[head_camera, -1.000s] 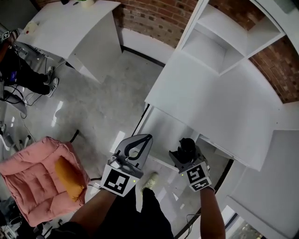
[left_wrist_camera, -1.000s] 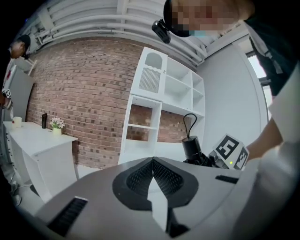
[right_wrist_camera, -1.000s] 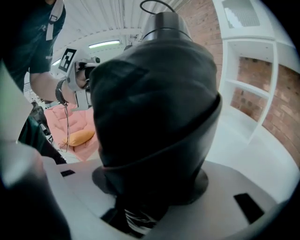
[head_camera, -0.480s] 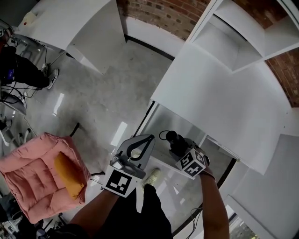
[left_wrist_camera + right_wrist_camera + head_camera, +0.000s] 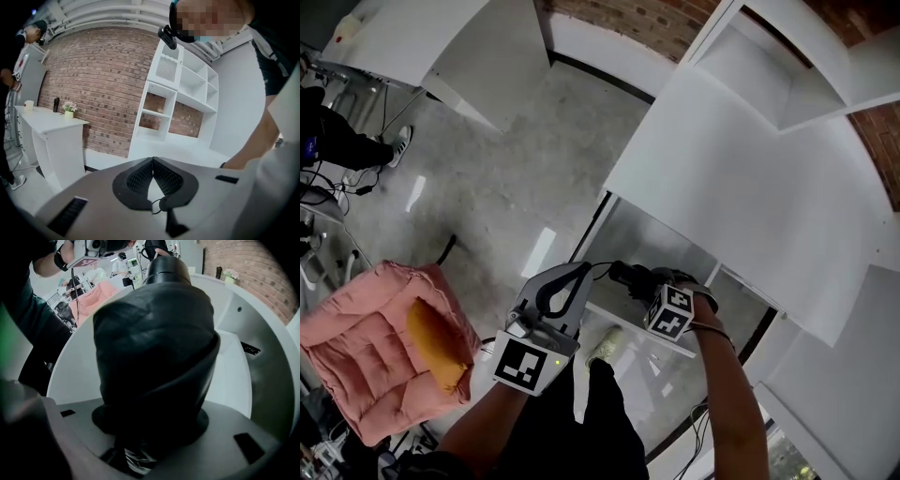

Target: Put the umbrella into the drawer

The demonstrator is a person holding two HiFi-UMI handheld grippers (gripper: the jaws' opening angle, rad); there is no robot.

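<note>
A folded black umbrella (image 5: 630, 277) lies in my right gripper (image 5: 649, 283), which is shut on it and points steeply down over the open white drawer (image 5: 642, 239) under the desk top (image 5: 731, 197). In the right gripper view the umbrella (image 5: 154, 348) fills the middle, its round end (image 5: 166, 268) farthest from me, with the drawer's white inside (image 5: 234, 366) around it. My left gripper (image 5: 579, 273) hovers just left of the umbrella by the drawer's front edge. Its jaws meet at the tips in the left gripper view (image 5: 153, 160), with nothing between them.
A pink padded chair (image 5: 366, 356) with an orange cushion (image 5: 431, 347) stands at lower left. A white counter (image 5: 441, 42) is at upper left, open shelves (image 5: 787, 66) at upper right. Another person (image 5: 328, 141) stands at the left edge. My shoe (image 5: 605, 343) shows below the drawer.
My right gripper has sunk and tipped downward, carrying the umbrella toward the open drawer. The left gripper has come down a little beside it.
</note>
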